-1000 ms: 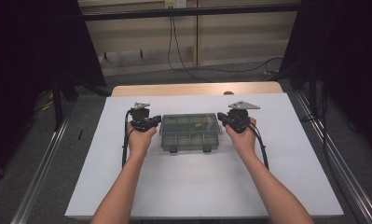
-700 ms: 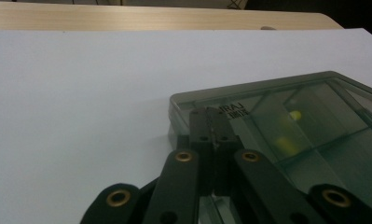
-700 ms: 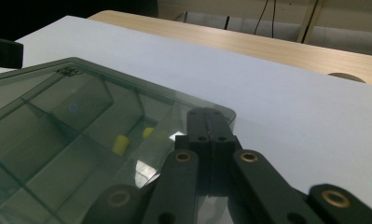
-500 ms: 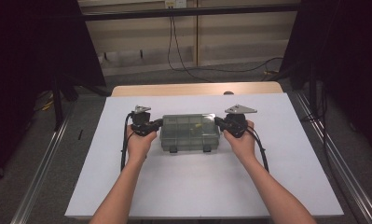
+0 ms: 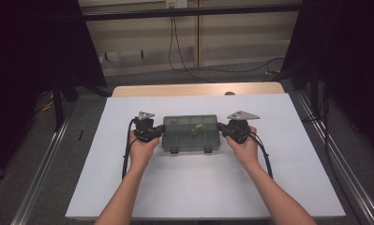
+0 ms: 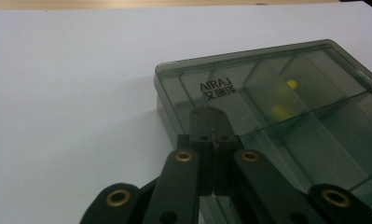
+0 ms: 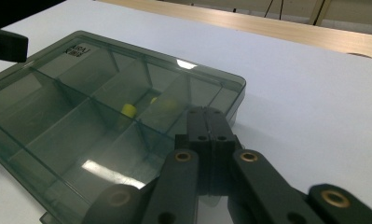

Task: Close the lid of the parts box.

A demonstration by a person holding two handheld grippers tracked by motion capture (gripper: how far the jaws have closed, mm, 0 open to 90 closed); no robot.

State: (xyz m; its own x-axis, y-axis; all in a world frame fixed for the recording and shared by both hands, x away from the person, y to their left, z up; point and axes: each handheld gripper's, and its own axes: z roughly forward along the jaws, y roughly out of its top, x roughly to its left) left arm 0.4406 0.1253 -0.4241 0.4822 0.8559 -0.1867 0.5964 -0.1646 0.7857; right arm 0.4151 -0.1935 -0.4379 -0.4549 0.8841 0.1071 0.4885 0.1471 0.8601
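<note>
Box: smoky clear plastic compartment box (image 5: 190,133) between my claws, small yellow pieces (image 6: 292,84) inside.
Left claw (image 6: 214,122): jaws together.
Right claw (image 7: 206,122): jaws together.

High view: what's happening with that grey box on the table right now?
A person holds a gripper in each hand, one at each short end of a smoky, see-through compartment box that lies lid-closed on the white table. The left gripper and right gripper both have their jaws pressed together, tips against the box's ends. Whether they pinch anything is unclear. A small yellow item sits in one inner compartment.
</note>
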